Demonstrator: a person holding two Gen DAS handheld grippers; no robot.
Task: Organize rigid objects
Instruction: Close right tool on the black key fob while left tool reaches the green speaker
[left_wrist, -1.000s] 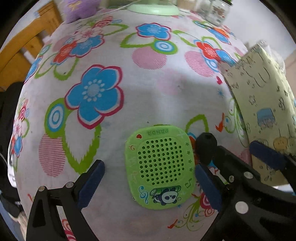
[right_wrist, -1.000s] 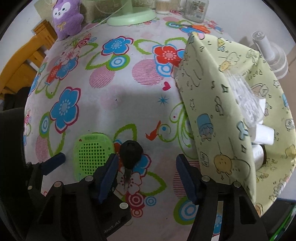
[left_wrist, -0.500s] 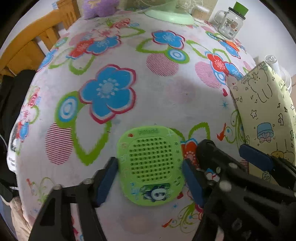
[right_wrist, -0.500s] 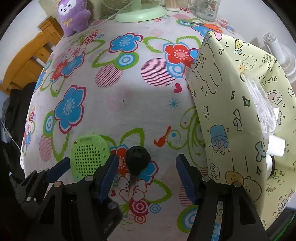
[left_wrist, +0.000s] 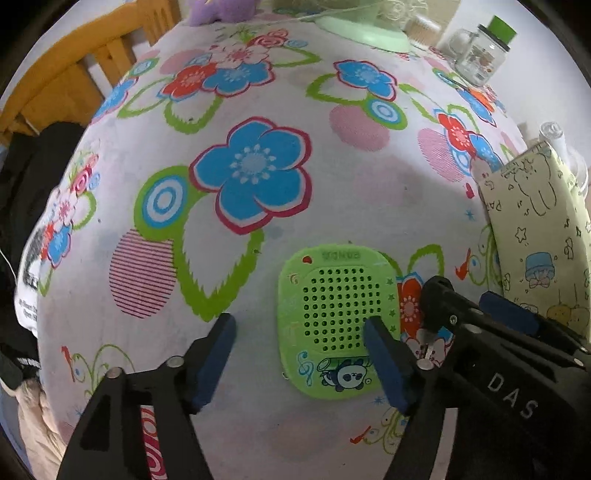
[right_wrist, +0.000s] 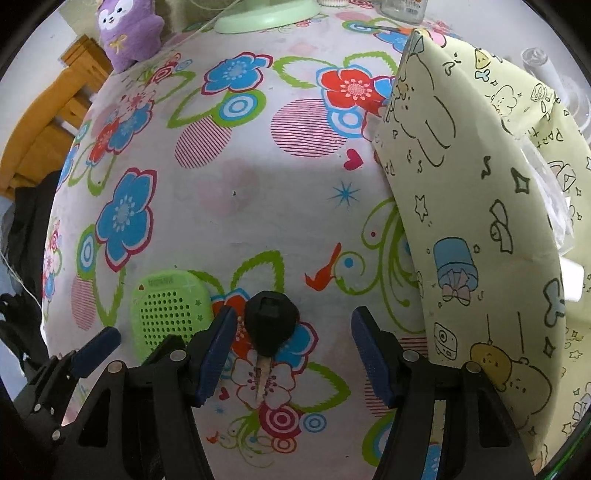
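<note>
- Far left in both views we've got a wooden chair (left_wrist: 62, 74) tucked against the desk (left_wrist: 388, 192), which wears a loud flower-print cloth.
- At the back edge sits a purple plush (right_wrist: 127, 29), next to it a pale green round base (right_wrist: 266, 16) of something, and further right a glass jar (left_wrist: 480, 55) with a green lid.
- Our left gripper (left_wrist: 299, 354) points steeply down at the cloth. Its jaws are opening right now with nothing pinched between them.
- The green speaker (left_wrist: 338, 317), the one with the little panda on it, lies flat on the cloth. The left gripper's right pad overlaps its right edge in the left view, but most of it sits between the two pads and neither one is pressing on it.
- Just right of the speaker lies a black key (right_wrist: 271, 325), head toward the back of the desk, metal blade toward us.
- Our right gripper (right_wrist: 293, 354) hangs over that key with its jaws apart. The key sits between the pads, closer to the left one, and we can't see either pad touching it.
- On the right stands a yellow-green cartoon-print bag (right_wrist: 480, 221), open at the top, with some white stuff and clear plastic inside that we can't make out.
</note>
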